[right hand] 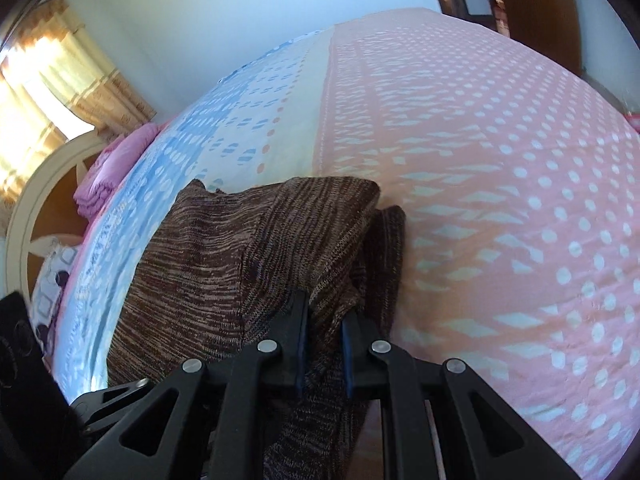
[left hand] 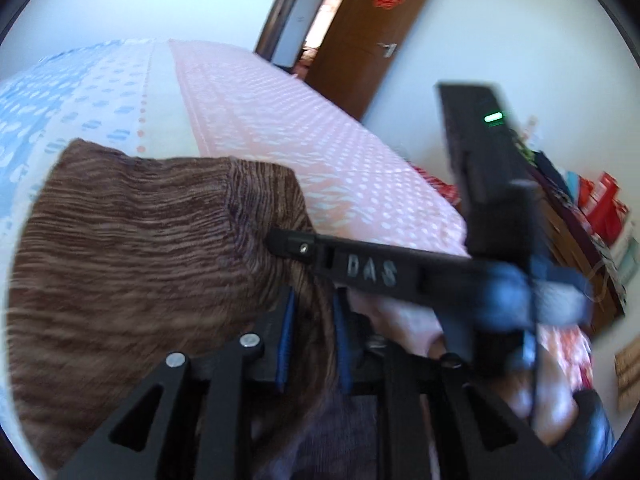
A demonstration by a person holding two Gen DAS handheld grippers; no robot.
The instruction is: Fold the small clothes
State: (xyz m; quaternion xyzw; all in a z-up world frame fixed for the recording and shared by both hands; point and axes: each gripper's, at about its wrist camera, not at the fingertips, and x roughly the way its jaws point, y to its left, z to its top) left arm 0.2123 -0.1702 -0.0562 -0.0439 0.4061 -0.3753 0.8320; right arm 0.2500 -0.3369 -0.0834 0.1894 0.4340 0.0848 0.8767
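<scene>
A brown striped knit garment (left hand: 132,256) lies on the bed, partly lifted at its near edge. My left gripper (left hand: 314,300) is shut on its near edge, the cloth pinched between the blue pads. The right gripper's finger, marked DAS (left hand: 372,270), crosses the left wrist view and touches the same cloth. In the right wrist view the garment (right hand: 224,256) is folded over itself, and my right gripper (right hand: 326,312) is shut on a bunched corner of it.
The bed has a sheet (right hand: 500,184) that is pink dotted on the right and blue patterned on the left. A folded pink cloth (right hand: 116,160) and a white headboard (right hand: 44,184) are at the far left. A brown door (left hand: 368,28) and cluttered shelves (left hand: 600,216) stand to the right.
</scene>
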